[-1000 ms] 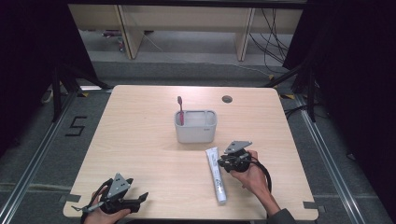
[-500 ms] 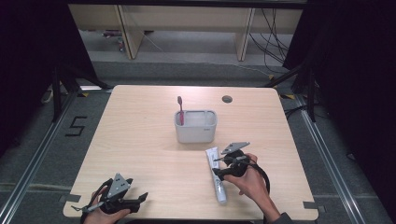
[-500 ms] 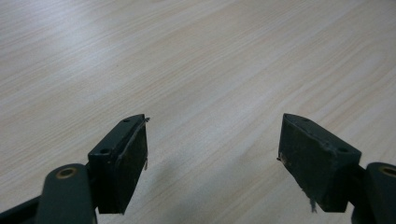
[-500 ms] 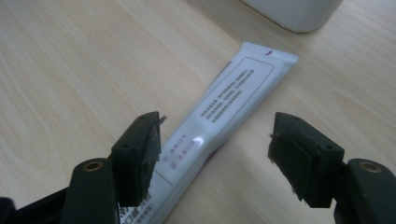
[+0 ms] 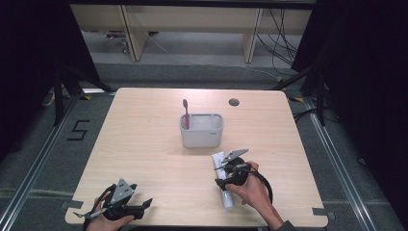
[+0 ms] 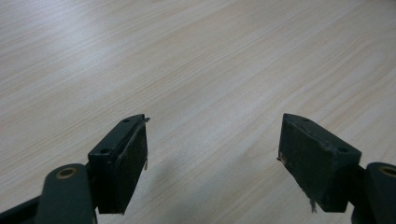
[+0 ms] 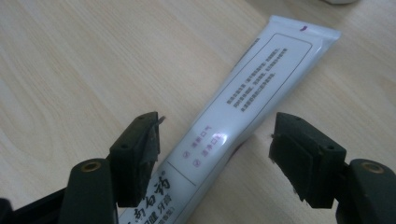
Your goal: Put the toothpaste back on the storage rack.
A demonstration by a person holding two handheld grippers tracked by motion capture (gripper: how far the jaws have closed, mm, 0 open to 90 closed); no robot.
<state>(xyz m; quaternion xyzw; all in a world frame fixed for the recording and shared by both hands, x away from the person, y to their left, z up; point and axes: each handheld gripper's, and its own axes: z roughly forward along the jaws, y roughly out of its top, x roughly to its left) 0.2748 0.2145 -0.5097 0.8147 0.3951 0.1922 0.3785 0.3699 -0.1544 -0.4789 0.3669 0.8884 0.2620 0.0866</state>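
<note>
**Straddle the tube squarely before pinching**

The white plastic toothpaste tube [image 5: 223,180] lies flat on the pale wooden counter [image 5: 154,139], at about 5 o'clock from the grey rectangular plastic holder [image 5: 202,131] that has a red toothbrush [image 5: 185,113] standing in its left end. The tube's flat crimped end points towards the holder and its other end towards the person.

The right claw [image 7: 215,154] has just been opening and now stands spread over the tube, one jaw on either side. In the right gripper view the tube runs slantwise between the jaws, and its left edge sits close to the left pad [image 7: 142,158], while a wider gap of bare counter shows before the right pad. The pads do not seem to press on it yet, though the low angle makes the left side hard to judge.

To do the pick well, I would:
- shift the claw slightly so that the tube sits midway between the pads;
- turn the wrist until the jaws lie square across the tube, not oblique;
- lower until the pad tips nearly meet the counter, then close gently, since a soft tube can squash or slip out.

The left claw [image 6: 212,154] is spread over bare counter at the near-left corner, holding nothing, and can stay parked there.
</note>
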